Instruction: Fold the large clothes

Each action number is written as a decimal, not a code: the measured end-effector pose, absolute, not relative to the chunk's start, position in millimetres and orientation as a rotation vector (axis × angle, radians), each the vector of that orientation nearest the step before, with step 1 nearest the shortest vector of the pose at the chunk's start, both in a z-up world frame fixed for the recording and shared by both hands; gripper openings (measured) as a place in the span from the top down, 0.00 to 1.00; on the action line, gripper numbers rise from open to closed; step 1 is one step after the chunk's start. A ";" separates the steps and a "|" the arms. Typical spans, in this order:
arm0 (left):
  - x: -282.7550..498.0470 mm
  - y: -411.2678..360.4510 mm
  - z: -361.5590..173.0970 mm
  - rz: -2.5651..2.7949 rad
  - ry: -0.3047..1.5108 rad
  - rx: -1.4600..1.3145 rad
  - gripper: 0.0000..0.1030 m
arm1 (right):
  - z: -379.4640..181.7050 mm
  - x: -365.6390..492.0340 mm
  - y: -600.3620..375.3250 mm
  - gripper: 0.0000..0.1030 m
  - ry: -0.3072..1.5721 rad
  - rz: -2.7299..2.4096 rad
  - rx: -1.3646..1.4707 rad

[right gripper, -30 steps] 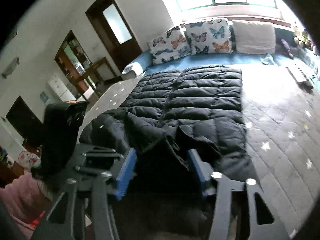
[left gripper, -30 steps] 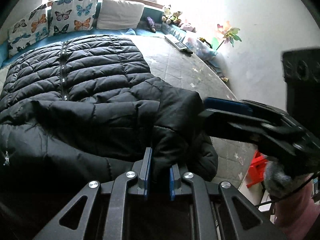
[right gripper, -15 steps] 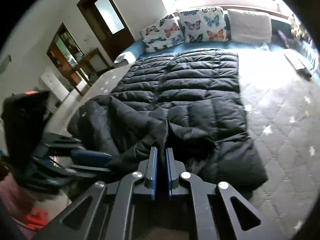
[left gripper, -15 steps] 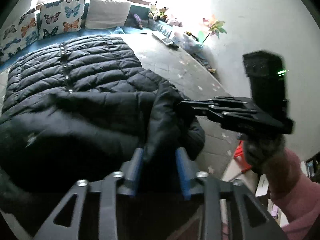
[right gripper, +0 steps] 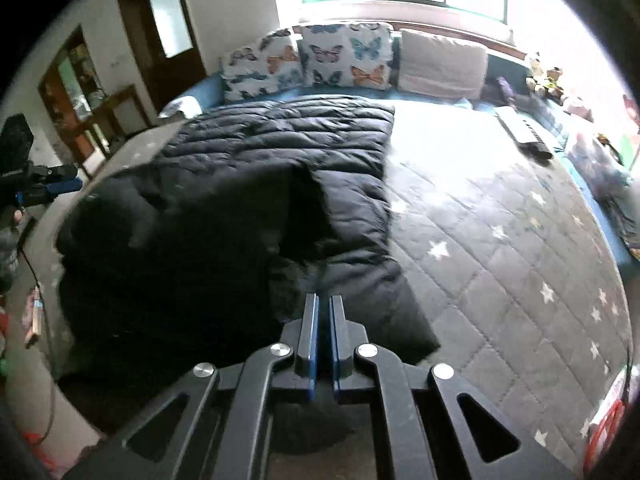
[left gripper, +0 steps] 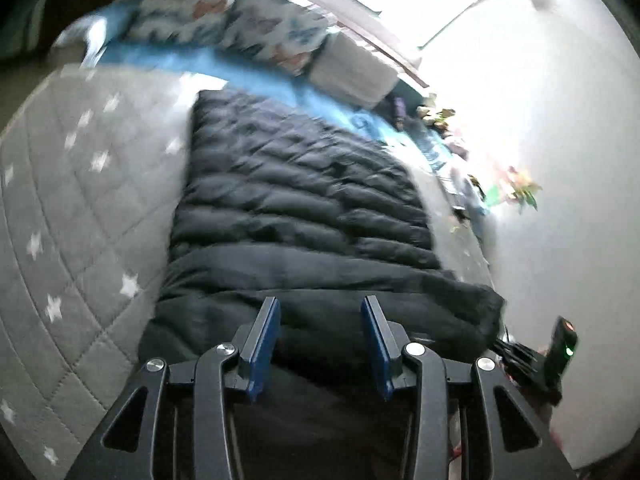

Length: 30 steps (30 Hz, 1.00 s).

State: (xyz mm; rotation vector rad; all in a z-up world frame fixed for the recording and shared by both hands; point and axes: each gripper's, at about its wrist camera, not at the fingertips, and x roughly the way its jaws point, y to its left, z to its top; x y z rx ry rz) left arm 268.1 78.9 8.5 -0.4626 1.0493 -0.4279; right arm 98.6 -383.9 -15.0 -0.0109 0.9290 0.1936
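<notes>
A black quilted puffer jacket [left gripper: 296, 216] lies on a grey star-patterned bed cover [left gripper: 76, 184], its near part folded over in a smooth band. My left gripper [left gripper: 320, 308] is open above the jacket's near edge and holds nothing. In the right wrist view the jacket [right gripper: 280, 160] lies left of centre, with a sleeve folded across it. My right gripper [right gripper: 324, 304] has its jaws nearly together just over the jacket's near hem; whether fabric is pinched between them does not show. The left gripper [right gripper: 60, 188] shows at the far left edge of that view.
Butterfly pillows [right gripper: 320, 60] and a plain pillow [right gripper: 440, 64] line the head of the bed. A remote [right gripper: 524, 132] and small toys [right gripper: 548, 80] lie along the right side by the wall. A door [right gripper: 160, 36] and wooden furniture [right gripper: 88, 108] stand at left.
My left gripper has let go of the jacket, opened wide and swung left. My right gripper stays shut and has shifted to the jacket's near hem.
</notes>
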 end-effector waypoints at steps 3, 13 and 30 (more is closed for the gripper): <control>265.0 81.4 -15.8 -0.456 1.075 -0.476 0.56 | 16.1 92.6 -386.6 0.93 0.850 0.181 -0.019; 239.0 48.2 -12.1 -0.536 1.055 -0.364 0.56 | 54.0 113.3 -314.3 0.53 0.727 0.312 -0.126; 246.6 40.8 24.2 -0.643 1.048 -0.355 0.56 | -59.1 162.5 -335.0 0.43 0.993 0.206 -0.140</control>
